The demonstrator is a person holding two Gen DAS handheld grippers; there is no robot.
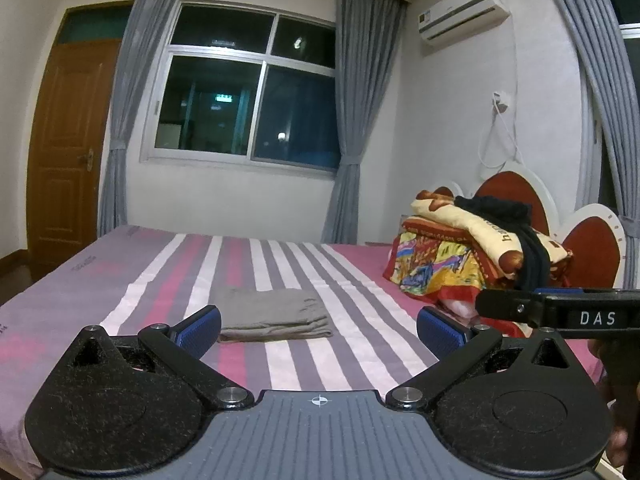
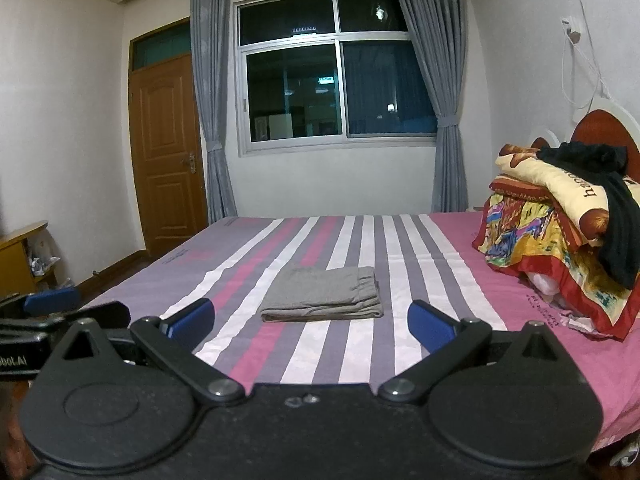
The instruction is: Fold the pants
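The grey pants (image 1: 274, 314) lie folded into a small flat rectangle in the middle of the striped bed (image 1: 120, 280). They also show in the right wrist view (image 2: 324, 294) on the bed (image 2: 460, 280). My left gripper (image 1: 318, 330) is open and empty, held back from the pants above the near part of the bed. My right gripper (image 2: 312, 322) is open and empty, also short of the pants. The right gripper's body shows at the right edge of the left wrist view (image 1: 560, 312). The left gripper shows at the left edge of the right wrist view (image 2: 52, 300).
A pile of colourful bedding (image 2: 560, 232) with a black garment (image 2: 604, 200) on top sits at the headboard on the right. A wooden door (image 2: 168, 152) and a small wooden stand (image 2: 20, 252) are at the left. A curtained window (image 2: 336, 68) is behind the bed.
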